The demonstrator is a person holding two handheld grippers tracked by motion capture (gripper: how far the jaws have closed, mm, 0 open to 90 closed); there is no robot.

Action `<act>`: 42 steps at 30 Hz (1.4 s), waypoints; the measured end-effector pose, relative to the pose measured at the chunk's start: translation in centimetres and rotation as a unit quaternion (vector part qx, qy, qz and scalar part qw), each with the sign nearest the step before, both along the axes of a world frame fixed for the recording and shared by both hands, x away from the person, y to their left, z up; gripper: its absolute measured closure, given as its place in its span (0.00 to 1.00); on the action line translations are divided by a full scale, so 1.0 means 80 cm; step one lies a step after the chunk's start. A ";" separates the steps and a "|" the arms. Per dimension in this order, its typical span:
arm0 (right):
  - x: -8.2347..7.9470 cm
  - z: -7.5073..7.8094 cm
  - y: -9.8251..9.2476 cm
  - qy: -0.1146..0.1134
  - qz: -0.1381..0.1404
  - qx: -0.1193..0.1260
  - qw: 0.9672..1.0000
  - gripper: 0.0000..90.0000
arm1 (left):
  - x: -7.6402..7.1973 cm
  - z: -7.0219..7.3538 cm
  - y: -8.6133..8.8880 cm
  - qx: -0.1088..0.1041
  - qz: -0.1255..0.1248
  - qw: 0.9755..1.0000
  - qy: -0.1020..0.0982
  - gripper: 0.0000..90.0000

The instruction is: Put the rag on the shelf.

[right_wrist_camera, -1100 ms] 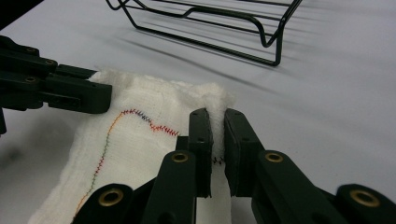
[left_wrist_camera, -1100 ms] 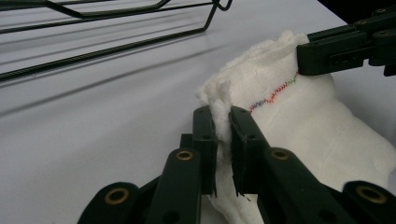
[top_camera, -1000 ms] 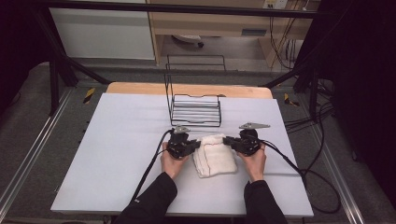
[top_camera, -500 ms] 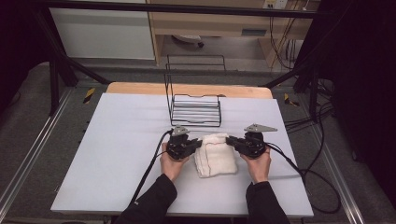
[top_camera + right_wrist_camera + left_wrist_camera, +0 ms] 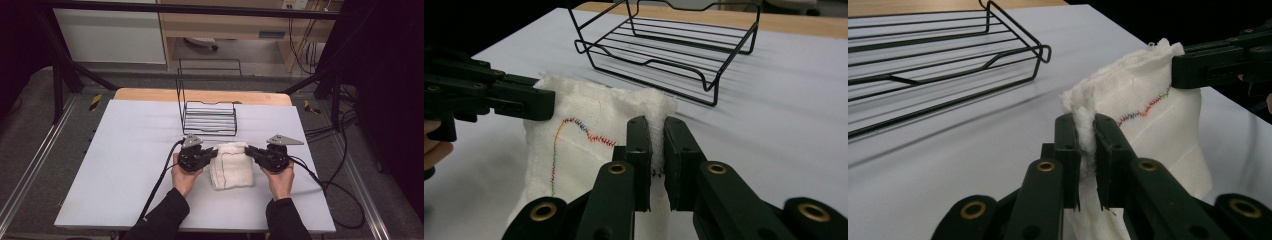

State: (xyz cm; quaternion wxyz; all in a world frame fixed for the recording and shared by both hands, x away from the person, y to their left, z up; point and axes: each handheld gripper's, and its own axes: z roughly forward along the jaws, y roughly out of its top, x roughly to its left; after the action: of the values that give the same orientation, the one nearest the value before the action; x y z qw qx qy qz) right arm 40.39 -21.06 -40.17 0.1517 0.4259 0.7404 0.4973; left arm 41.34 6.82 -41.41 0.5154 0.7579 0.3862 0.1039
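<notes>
A folded white towel with a thin coloured stitch line lies on the white table between the two hands. My left gripper is shut on the towel's far left corner; the cloth is pinched between its black jaws. My right gripper is shut on the far right corner, and the towel's edge sits squeezed between its jaws. The far edge of the towel is lifted off the table while its near part rests on the surface.
A black wire basket stands just behind the towel, its tall back frame rising at the left. Cables trail from both grippers toward the table's near edge and right side. A wooden strip runs along the far edge.
The right gripper has risen a little and shifted slightly right with its towel corner. The left gripper has stayed in place.
</notes>
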 end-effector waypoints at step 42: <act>-0.041 0.075 0.019 -0.132 -0.019 0.049 0.990 0.92 | -0.021 0.078 0.029 -0.063 0.004 0.993 -0.098 0.90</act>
State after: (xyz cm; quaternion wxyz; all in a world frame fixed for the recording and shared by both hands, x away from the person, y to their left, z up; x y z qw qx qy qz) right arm 37.13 -19.56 -34.14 0.2358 0.3774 0.6804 0.5822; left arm 39.67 9.11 -35.16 0.5970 0.7088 0.3421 0.1555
